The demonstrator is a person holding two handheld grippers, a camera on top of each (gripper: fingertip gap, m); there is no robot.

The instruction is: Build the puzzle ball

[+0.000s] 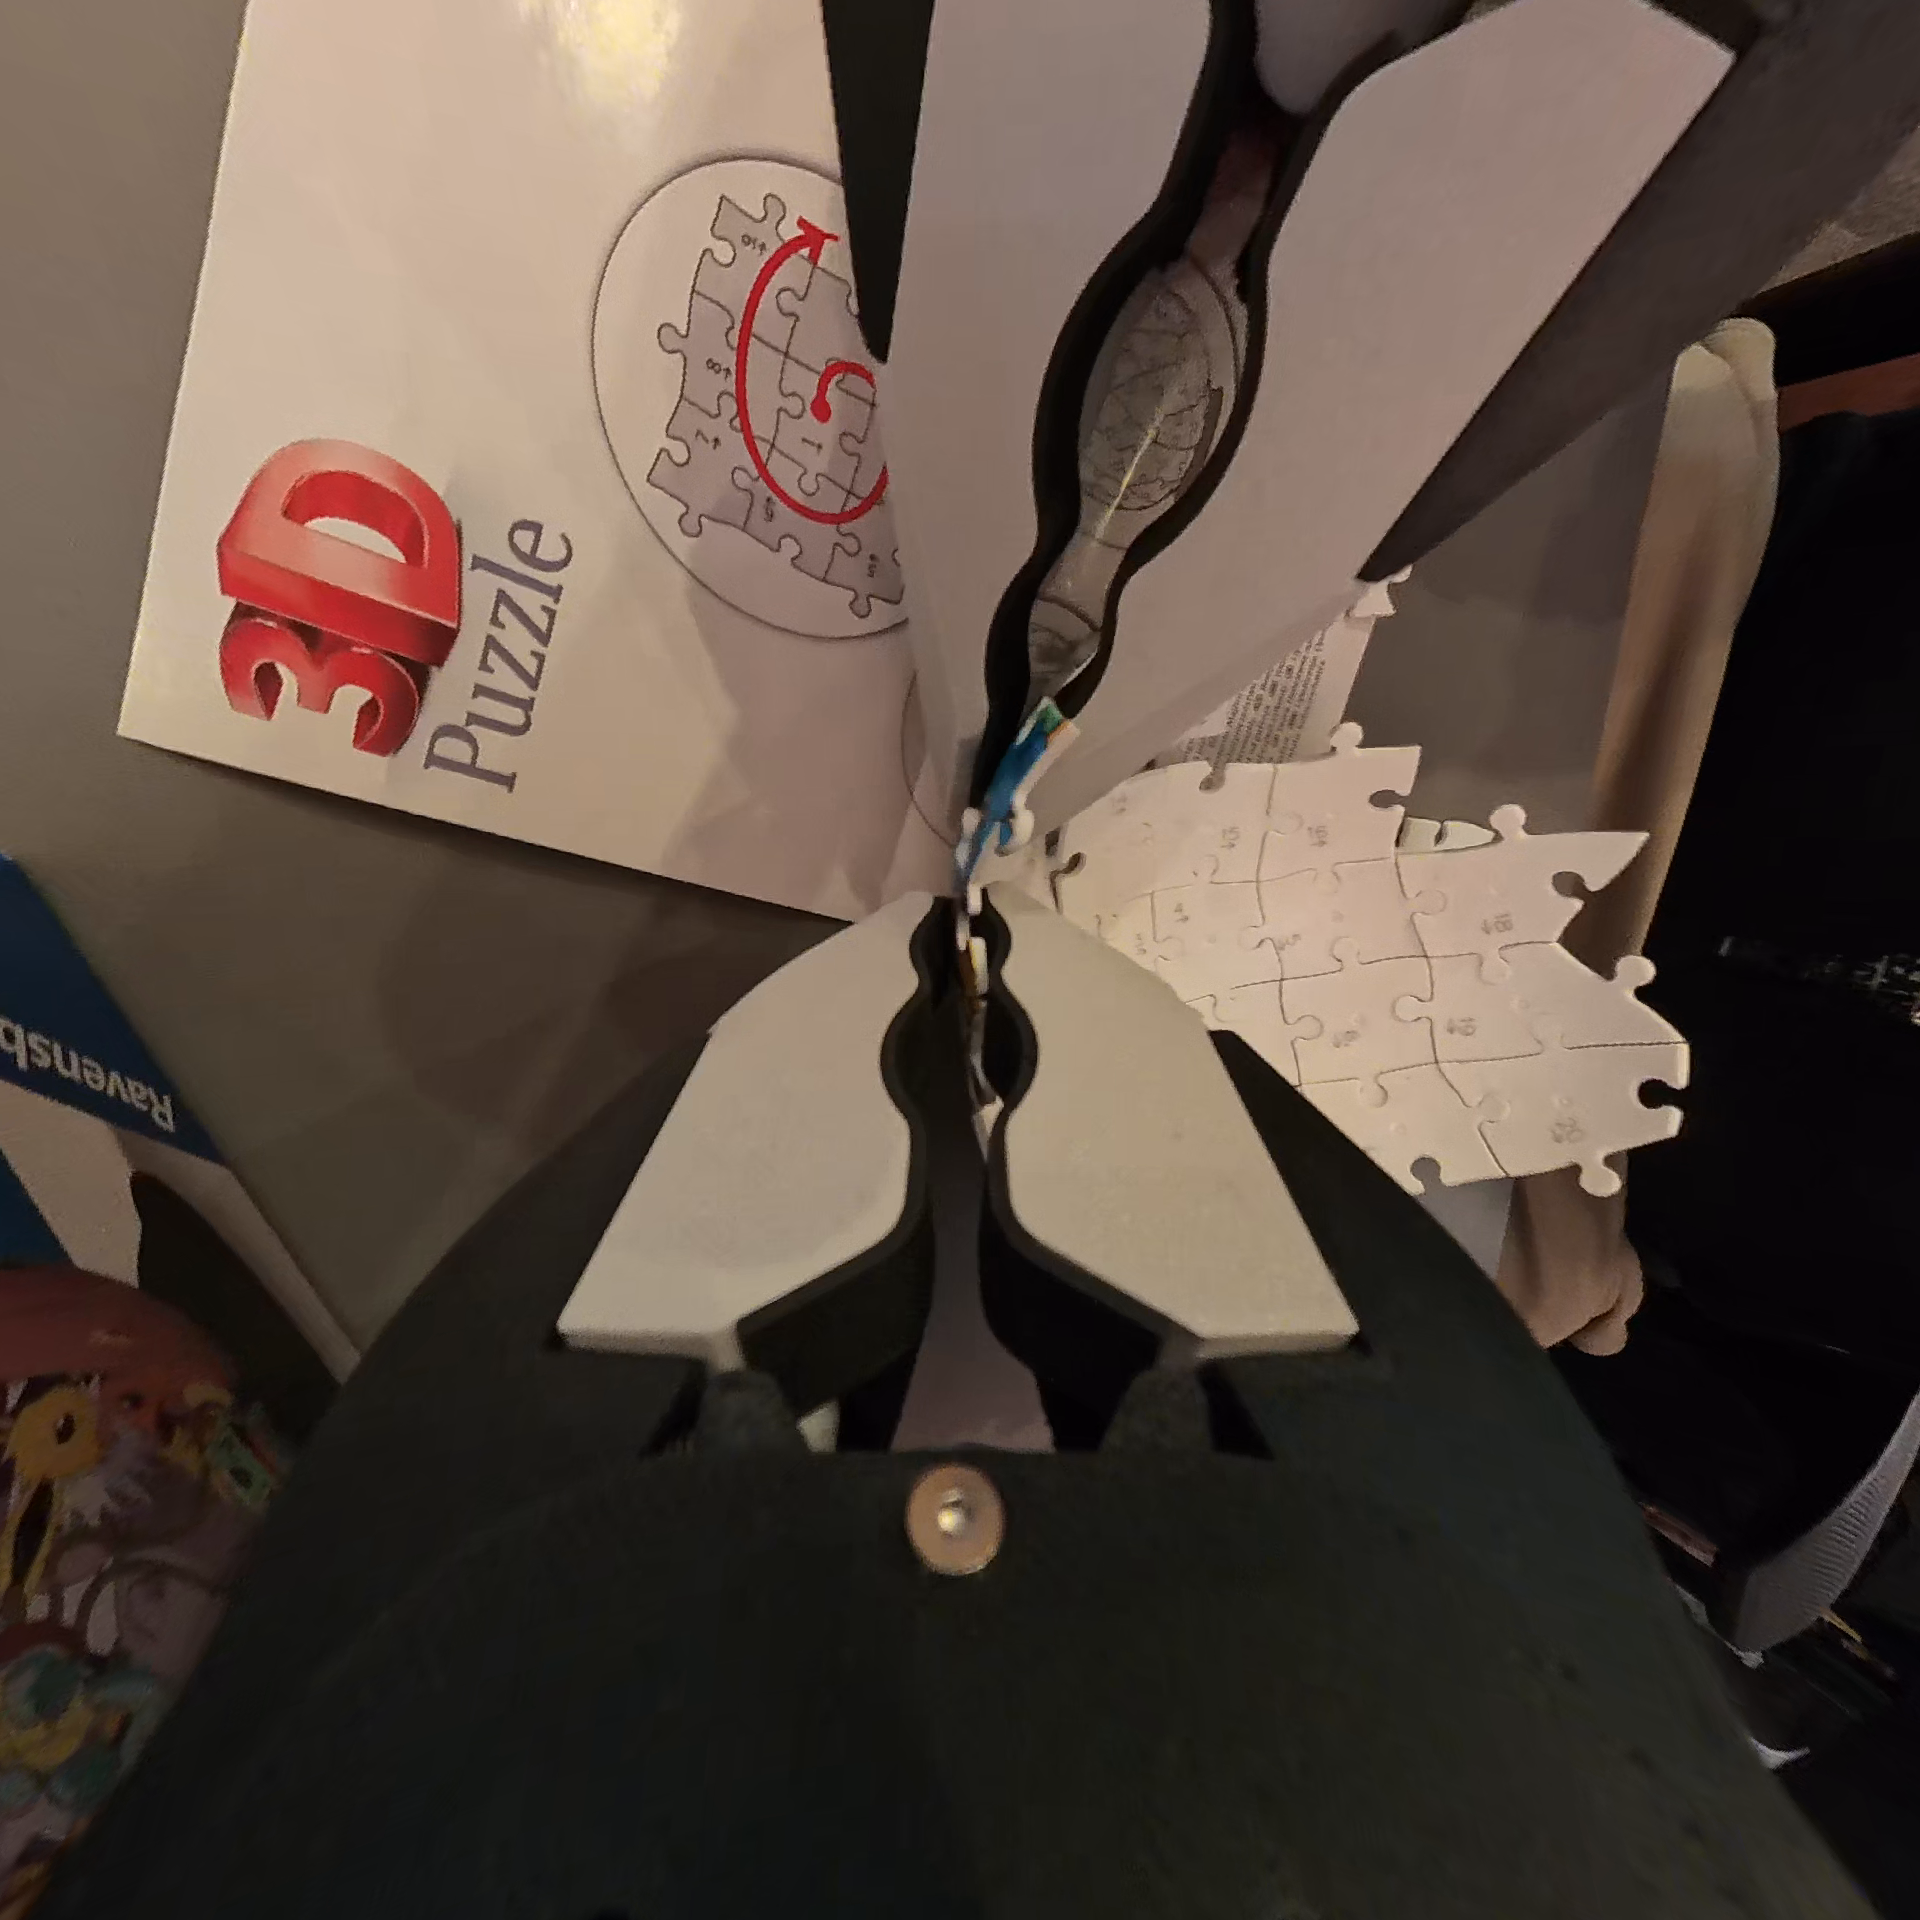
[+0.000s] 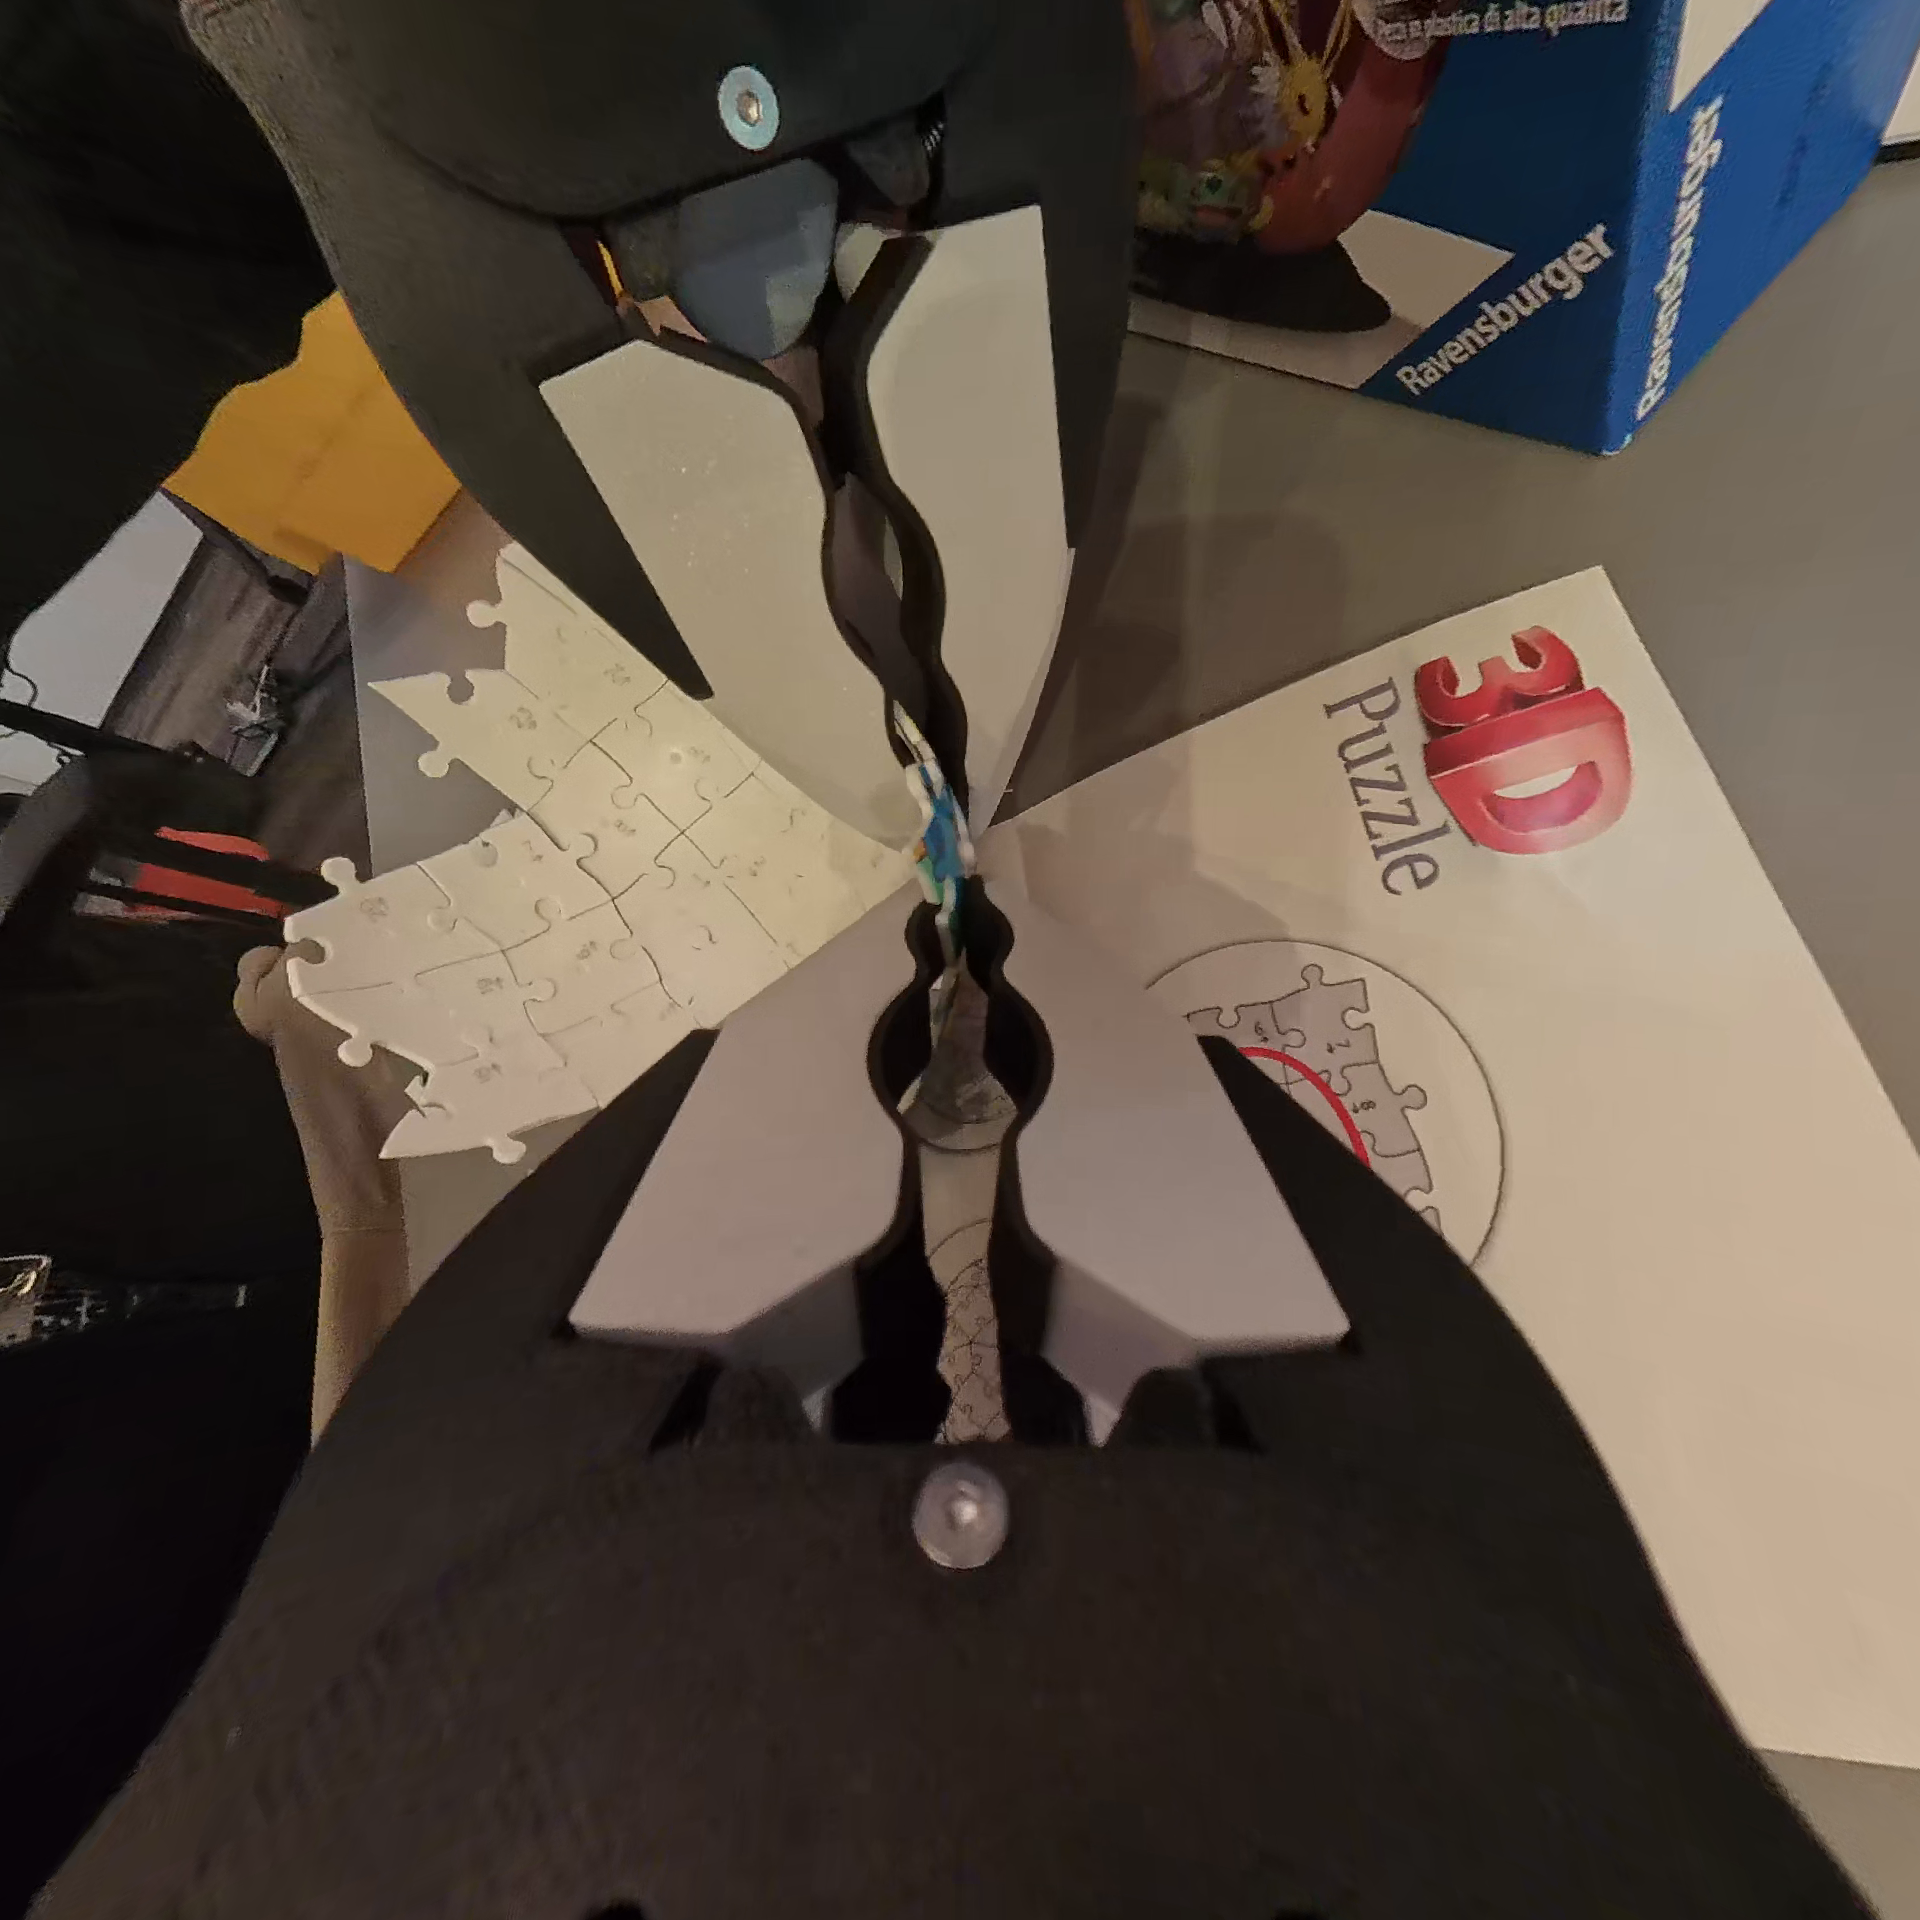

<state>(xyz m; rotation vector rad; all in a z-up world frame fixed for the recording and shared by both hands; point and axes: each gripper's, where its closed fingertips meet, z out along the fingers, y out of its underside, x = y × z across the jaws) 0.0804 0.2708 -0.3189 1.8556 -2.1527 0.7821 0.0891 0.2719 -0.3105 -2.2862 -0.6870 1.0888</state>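
My left gripper (image 1: 966, 920) and right gripper (image 2: 956, 920) meet tip to tip above the grey table. Both are shut, each on a thin puzzle piece seen edge-on. A blue-printed puzzle piece (image 1: 1013, 774) (image 2: 940, 831) sits where the two tips meet. In the left wrist view the right gripper (image 1: 1003, 764) comes in from the top. In the right wrist view the left gripper (image 2: 935, 769) does the same. A curved, joined section of white puzzle pieces (image 1: 1403, 966) (image 2: 571, 883), backs showing, fans out sideways from the tips. I cannot tell which gripper bears it.
A white instruction sheet (image 1: 468, 364) (image 2: 1558, 1143) with a red logo lies on the table under the grippers. A blue puzzle box (image 2: 1621, 239) (image 1: 62, 997) stands beyond it. The section overhangs the table edge, where a person in beige trousers (image 1: 1662, 727) is. Both grippers' tips are close together, under 4 cm apart.
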